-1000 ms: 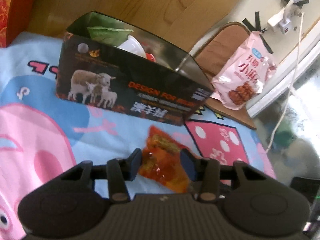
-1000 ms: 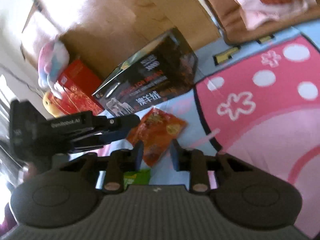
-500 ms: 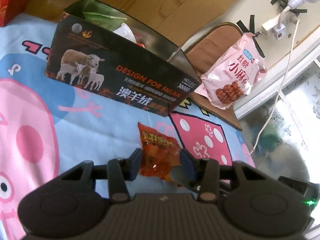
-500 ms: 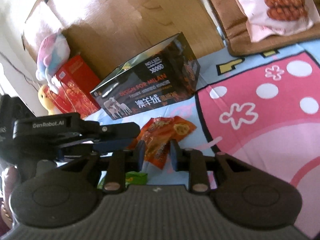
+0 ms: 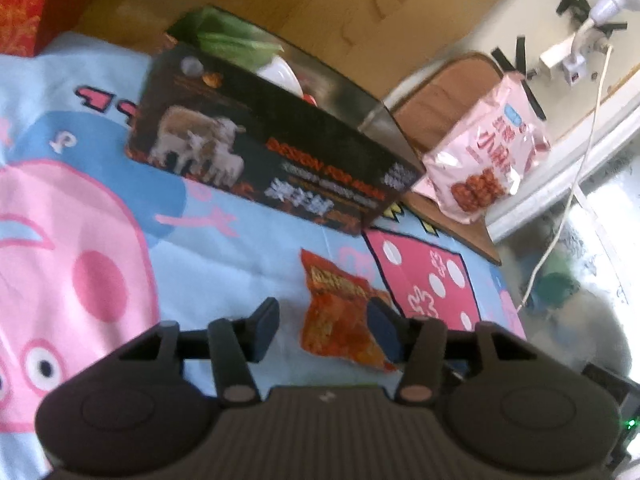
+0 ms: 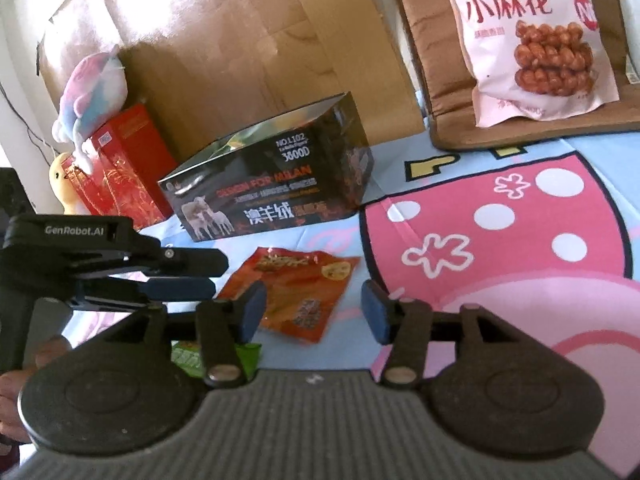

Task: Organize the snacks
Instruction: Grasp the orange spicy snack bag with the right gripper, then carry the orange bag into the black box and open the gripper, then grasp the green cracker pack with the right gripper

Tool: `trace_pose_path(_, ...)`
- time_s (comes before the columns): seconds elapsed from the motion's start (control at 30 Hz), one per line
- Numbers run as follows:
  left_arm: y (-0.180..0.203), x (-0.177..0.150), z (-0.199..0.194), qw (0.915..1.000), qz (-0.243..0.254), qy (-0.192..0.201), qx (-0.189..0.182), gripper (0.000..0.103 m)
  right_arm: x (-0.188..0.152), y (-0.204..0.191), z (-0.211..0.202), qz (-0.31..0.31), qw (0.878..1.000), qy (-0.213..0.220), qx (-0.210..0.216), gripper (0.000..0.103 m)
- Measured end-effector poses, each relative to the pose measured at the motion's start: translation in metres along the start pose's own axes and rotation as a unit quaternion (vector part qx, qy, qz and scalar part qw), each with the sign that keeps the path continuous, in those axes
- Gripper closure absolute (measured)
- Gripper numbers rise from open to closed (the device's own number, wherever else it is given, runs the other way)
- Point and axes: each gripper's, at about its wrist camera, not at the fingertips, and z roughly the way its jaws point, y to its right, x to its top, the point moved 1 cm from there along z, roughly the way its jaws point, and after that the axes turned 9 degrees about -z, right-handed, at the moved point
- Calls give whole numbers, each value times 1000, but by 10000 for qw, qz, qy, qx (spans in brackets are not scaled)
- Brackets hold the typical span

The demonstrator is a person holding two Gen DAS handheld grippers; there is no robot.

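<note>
Cartoon-print blanket | orange snack packet lying flat before black box | left gripper and right gripper both hanging open, empty | step: approaching packet | next: closing on it, lifting into box

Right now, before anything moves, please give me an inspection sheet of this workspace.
Surface: cartoon-print blanket, blue and pink.
Job's things: orange snack packet flat on blanket; black open box behind it, some items inside; pink fried-twist bag on brown cushion; green packet, mostly hidden.
Clutter: red box, plush toys.
Grippers: left hand-held gripper open, right hand-held gripper open; both astride the orange packet.
Cables: white cord from wall plug.
Surroundings: cardboard sheet.
</note>
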Motion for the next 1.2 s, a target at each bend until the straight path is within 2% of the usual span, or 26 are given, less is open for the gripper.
trace_pose_path(0.03,4,-2,2,10000,81,17,14,54,0,-2,1,-72,10000,-19,27,40)
trace_pose_path(0.1,13,-5,11,9998,163,-124,-60,58,1,-9,4,-262,9996,-67,29,36)
trace_pose_path(0.13,16,-6,16,9994,87,-272,-198,65,2,-13,6,-376,9993,-91,-13,35)
trace_pose_path(0.2,21,-12,25,9982,-23,-498,-338,71,2,-18,9,-574,9982,-134,-68,34)
trace_pose_path(0.27,27,-16,26,9988,86,-421,-250,73,1,-17,8,-583,9982,-123,-85,34)
trace_pose_path(0.43,19,-13,17,9989,-154,-344,-265,83,0,-14,5,-471,9989,-37,26,37)
trace_pose_path(0.6,19,-14,2,9993,-81,-204,-296,85,-2,-24,-2,-767,9970,120,13,49)
trace_pose_path(0.67,22,-13,-4,9992,-50,-165,-357,85,-3,-29,-6,-877,9958,267,-7,51)
trace_pose_path(0.8,37,5,-25,9980,146,71,-616,83,10,-43,-18,-1075,9915,711,-188,54)
trace_pose_path(0.87,51,23,-36,9971,298,302,-629,83,29,-49,-19,-1269,9866,985,-276,54)
trace_pose_path(0.9,58,35,-41,9965,363,444,-602,81,40,-51,-17,-1343,9847,1067,-293,54)
trace_pose_path(0.93,65,47,-44,9958,410,597,-552,72,55,-53,-12,-1400,9830,1151,-293,54)
trace_pose_path(0.97,71,57,-43,9952,442,736,-464,64,70,-55,-4,-1454,9810,1253,-274,53)
trace_pose_path(1.0,77,70,-37,9943,518,884,-298,47,81,-57,5,-1528,9790,1320,-284,50)
trace_pose_path(1.03,82,80,-29,9932,664,944,-114,43,92,-58,20,-1662,9766,1305,-397,40)
trace_pose_path(1.07,84,90,-18,9911,828,1010,243,45,99,-59,37,-1811,9739,1221,-618,39)
trace_pose_path(1.1,82,93,-13,9892,772,1082,625,50,103,-57,51,-1896,9709,1099,-962,40)
trace_pose_path(1.13,77,91,-14,9891,674,1096,711,51,103,-53,56,-1852,9713,960,-1145,40)
trace_pose_path(1.17,72,85,-19,9912,669,1072,383,51,99,-49,52,-1709,9751,935,-1064,40)
trace_pose_path(1.2,68,77,-25,9916,703,1076,128,49,92,-44,41,-1522,9796,1044,-800,40)
